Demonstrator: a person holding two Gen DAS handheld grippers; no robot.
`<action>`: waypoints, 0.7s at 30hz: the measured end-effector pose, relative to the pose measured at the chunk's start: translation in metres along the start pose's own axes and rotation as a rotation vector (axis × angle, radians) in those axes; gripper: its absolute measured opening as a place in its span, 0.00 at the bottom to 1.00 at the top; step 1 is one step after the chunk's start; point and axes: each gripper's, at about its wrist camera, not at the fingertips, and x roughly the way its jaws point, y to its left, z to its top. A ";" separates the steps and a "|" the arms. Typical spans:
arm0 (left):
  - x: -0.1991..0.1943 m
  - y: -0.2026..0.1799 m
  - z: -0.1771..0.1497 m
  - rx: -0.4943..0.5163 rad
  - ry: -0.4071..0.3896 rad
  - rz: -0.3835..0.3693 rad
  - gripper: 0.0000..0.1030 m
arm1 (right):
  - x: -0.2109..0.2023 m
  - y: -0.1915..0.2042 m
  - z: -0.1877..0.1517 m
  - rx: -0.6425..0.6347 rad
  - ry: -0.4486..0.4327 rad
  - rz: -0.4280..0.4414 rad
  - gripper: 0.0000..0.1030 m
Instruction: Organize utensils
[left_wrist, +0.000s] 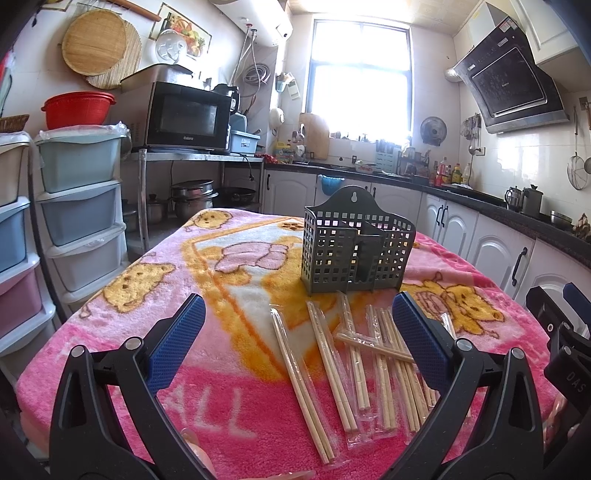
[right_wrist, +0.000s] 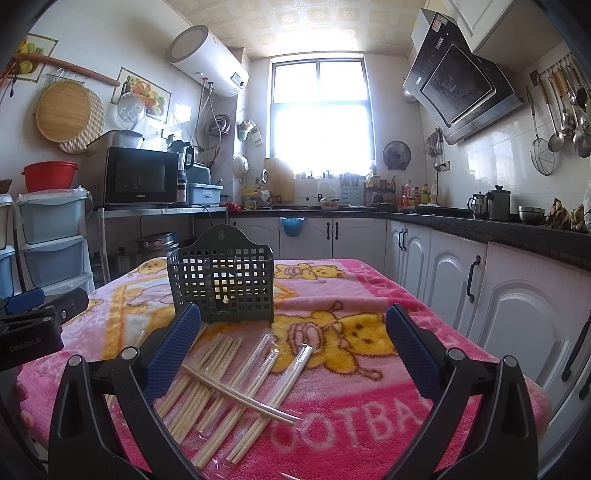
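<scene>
Several pairs of wooden chopsticks in clear wrappers lie spread on the pink blanket-covered table, just in front of a dark grey perforated utensil holder that stands upright. The chopsticks and the holder also show in the right wrist view. My left gripper is open and empty, above the chopsticks. My right gripper is open and empty, above the right side of the pile. The right gripper's body shows at the left wrist view's right edge.
Stacked plastic drawers stand left of the table. White cabinets under a dark counter run along the right and the back. A microwave sits on a metal shelf at the back left.
</scene>
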 end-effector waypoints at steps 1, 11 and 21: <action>0.000 0.000 0.000 -0.001 0.000 0.000 0.91 | 0.001 0.000 0.000 -0.002 0.001 0.001 0.94; 0.008 0.002 0.005 -0.028 0.046 0.020 0.91 | 0.020 0.009 0.010 -0.092 0.094 0.096 0.94; 0.046 0.044 0.024 -0.053 0.166 0.029 0.91 | 0.066 0.058 0.005 -0.259 0.293 0.273 0.94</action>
